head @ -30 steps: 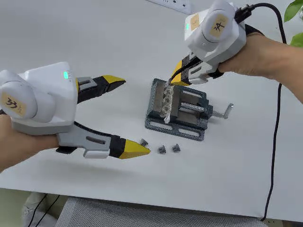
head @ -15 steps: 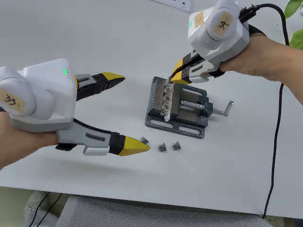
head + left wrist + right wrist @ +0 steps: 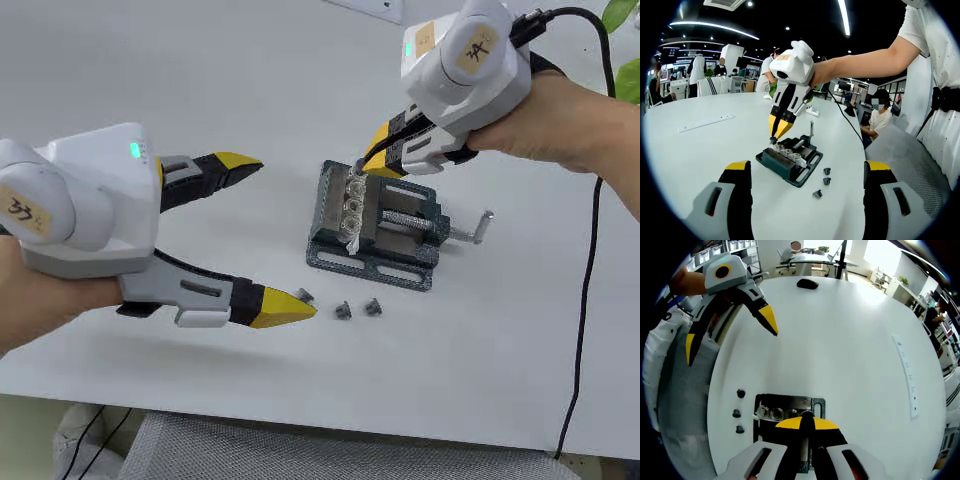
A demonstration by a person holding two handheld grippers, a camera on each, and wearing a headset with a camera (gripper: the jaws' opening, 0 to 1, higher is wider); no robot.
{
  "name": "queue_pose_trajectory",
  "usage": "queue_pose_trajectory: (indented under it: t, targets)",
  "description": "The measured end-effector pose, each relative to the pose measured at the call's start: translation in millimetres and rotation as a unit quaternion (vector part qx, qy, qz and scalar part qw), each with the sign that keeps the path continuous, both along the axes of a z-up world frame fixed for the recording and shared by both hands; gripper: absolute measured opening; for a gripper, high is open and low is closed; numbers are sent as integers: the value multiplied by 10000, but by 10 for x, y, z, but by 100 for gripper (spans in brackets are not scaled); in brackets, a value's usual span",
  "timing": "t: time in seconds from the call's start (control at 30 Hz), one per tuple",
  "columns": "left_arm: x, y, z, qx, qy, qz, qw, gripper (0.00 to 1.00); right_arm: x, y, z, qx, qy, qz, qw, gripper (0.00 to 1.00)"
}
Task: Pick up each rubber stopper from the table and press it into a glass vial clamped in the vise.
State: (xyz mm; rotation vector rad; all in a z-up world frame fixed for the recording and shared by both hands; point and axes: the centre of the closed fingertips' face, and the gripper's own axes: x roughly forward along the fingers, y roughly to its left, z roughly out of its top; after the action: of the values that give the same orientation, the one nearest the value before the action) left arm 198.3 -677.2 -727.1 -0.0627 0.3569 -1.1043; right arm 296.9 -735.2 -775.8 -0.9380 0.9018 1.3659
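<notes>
A dark metal vise [image 3: 392, 250] stands mid-table with a row of glass vials [image 3: 351, 212] clamped in it. My right gripper [image 3: 362, 166] points down at the far vial, shut on a small dark rubber stopper [image 3: 772, 141] that touches the vial's mouth. From its own view the yellow tips [image 3: 805, 423] meet over the vials [image 3: 771, 413]. Three loose stoppers [image 3: 342, 312] lie in front of the vise. My left gripper [image 3: 268, 238] hovers wide open left of the vise with nothing in it, its near fingertip [image 3: 290, 310] beside the nearest stopper [image 3: 303, 296].
A black cable [image 3: 585, 280] runs down the table's right side. The vise handle [image 3: 482, 228] sticks out to the right. A power strip [image 3: 372, 8] lies at the far edge, green leaves [image 3: 626, 45] at the top right. The table's front edge is close below the left gripper.
Hardly anything has changed: the right gripper stays at the far vial with a slight shift of its body, and the left gripper holds open in place.
</notes>
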Motion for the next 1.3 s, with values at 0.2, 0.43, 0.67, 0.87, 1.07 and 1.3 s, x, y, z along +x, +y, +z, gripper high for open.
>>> queue_pose_trajectory:
  t: [0.2, 0.43, 0.67, 0.87, 1.07, 1.3]
  targets:
    - [-14, -8, -3, 23, 11, -43, 10000, 93, 15, -43, 82, 118, -74, -148, 9998, 5]
    - [-21, -13, 23, 125, -48, -98, 9999, 94, 67, -87, 204, 322, -221, -360, 9986, 10]
    - [-41, 9, 67, 228, -80, -103, 9997, 94, 92, -153, 367, 634, -364, -642, 9953, 13]
    - [-55, 5, 113, 327, -119, -127, 9993, 95, 53, -218, 496, 891, -474, -880, 9910, 17]
    - [-63, -10, 175, 403, -167, -127, 9990, 95, -27, -322, 580, 1090, -586, -1084, 9864, 20]
    - [-96, -57, 226, 463, -195, -181, 9986, 96, -177, -433, 635, 1274, -665, -1302, 9810, 25]
